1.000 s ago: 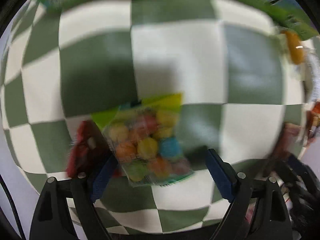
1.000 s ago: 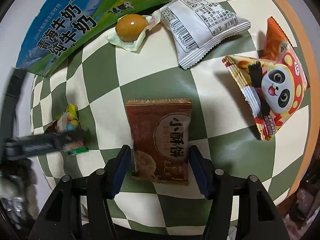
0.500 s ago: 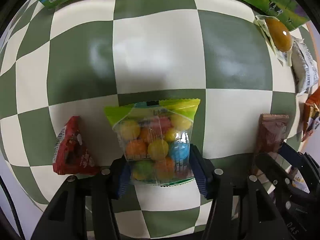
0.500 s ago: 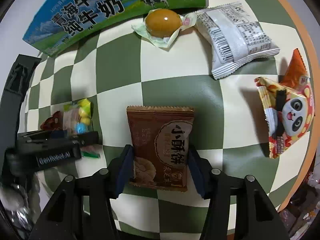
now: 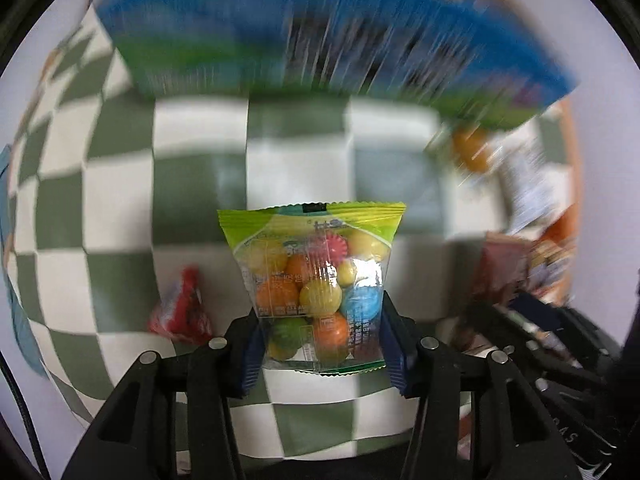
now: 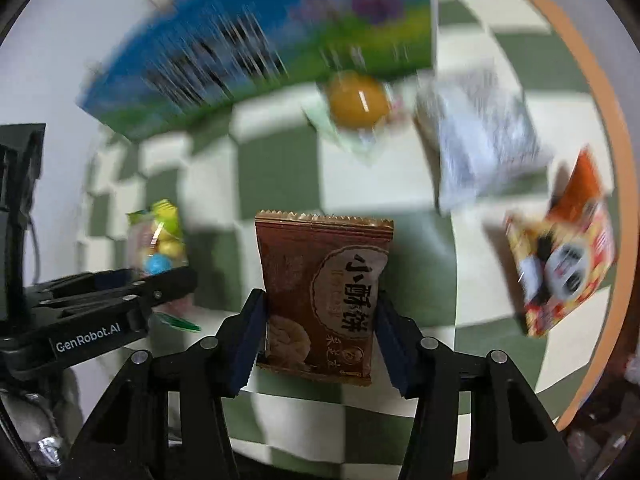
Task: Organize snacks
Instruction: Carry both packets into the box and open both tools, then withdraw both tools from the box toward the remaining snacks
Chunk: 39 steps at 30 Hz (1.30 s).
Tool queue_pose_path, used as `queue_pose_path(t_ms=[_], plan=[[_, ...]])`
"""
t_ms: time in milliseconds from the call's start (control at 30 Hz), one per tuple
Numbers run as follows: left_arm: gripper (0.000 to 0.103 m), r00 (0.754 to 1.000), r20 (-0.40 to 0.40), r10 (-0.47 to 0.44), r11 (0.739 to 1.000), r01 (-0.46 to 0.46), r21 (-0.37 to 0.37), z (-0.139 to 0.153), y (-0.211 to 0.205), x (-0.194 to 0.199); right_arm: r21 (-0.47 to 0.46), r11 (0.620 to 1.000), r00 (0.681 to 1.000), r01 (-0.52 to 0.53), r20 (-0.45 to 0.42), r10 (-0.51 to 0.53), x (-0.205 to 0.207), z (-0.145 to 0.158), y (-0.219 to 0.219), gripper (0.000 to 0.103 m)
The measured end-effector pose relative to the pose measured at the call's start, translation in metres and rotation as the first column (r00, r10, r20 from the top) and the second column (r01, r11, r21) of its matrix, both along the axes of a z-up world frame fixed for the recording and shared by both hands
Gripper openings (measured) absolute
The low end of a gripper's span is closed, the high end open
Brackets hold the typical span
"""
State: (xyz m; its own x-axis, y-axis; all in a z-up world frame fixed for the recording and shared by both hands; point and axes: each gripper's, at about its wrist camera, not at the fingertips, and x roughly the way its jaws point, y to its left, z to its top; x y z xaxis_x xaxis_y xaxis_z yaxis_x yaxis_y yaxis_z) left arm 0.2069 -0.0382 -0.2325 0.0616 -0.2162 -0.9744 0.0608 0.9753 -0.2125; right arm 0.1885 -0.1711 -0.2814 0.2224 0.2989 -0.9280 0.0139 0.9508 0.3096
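Note:
A clear bag of coloured candy balls [image 5: 316,280] with a yellow-green top hangs above the checkered cloth [image 5: 120,208]. My left gripper [image 5: 320,320] is closing, its blue pads pressing on the bag's lower sides. In the right wrist view a brown biscuit packet [image 6: 324,280] sits between the pads of my right gripper [image 6: 320,312], which is also closing and squeezes it, off the cloth. That view shows the left gripper [image 6: 160,276] at the left with the candy bag [image 6: 158,240] in it.
A blue-green milk carton [image 6: 260,52] lies along the far side. Near it are a wrapped brown egg [image 6: 358,98], a white packet [image 6: 484,148] and a panda snack bag [image 6: 560,264] by the table's orange rim [image 6: 600,152]. A red packet [image 5: 180,308] lies left of the candy.
The left jaws narrowed from wide open onto the candy bag and both grippers rose, lifting the candy bag and the biscuit packet off the cloth; the view tilted toward the carton.

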Motion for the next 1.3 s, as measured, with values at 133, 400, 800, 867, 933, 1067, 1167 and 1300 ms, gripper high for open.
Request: queue_pose_path(t_ms=[133, 400, 800, 867, 933, 1067, 1167, 1300], plan=[[0.047, 0.993, 0.118, -0.003, 0.997, 0.012, -0.078, 0.075, 0.001, 0.036, 0.058, 0.998, 0.992, -0.001, 0.126, -0.006, 0.033, 0.069, -0.008, 0.056], [0.048, 0.985, 0.171, 0.023, 0.998, -0.013, -0.061, 0.108, 0.001, 0.146, -0.002, 1.000, 0.967, 0.013, 0.255, -0.012, 0.132, 0.129, -0.026, 0.056], [0.048, 0.989, -0.141, -0.041, 0.988, 0.020, -0.152, 0.039, -0.043, 0.240, -0.046, 0.999, 0.998, -0.020, 0.050, 0.022, 0.203, 0.066, -0.041, 0.056], [0.049, 0.981, -0.183, -0.064, 0.990, 0.039, -0.138, 0.028, -0.049, 0.242, -0.049, 0.999, 1.000, -0.019, 0.008, 0.020, 0.208, 0.056, -0.044, 0.063], [0.051, 0.977, -0.202, -0.062, 0.988, 0.032, -0.150, 0.024, -0.050, 0.242, -0.052, 0.998, 0.999, -0.024, -0.042, 0.022, 0.214, 0.046, -0.047, 0.081], [0.085, 0.982, -0.182, -0.053, 0.990, 0.027, -0.141, 0.025, -0.047, 0.245, -0.078, 0.996, 0.997, -0.041, -0.072, 0.036, 0.216, 0.038, -0.046, 0.093], [0.085, 0.985, -0.166, -0.050, 0.994, 0.032, -0.109, 0.027, -0.042, 0.247, -0.084, 0.996, 0.997, -0.036, -0.077, 0.029, 0.218, 0.039, -0.045, 0.093], [0.085, 0.991, -0.125, -0.043, 0.998, 0.036, -0.054, 0.032, -0.031, 0.248, -0.108, 0.994, 0.997, -0.028, -0.074, 0.020, 0.215, 0.049, -0.044, 0.094]])
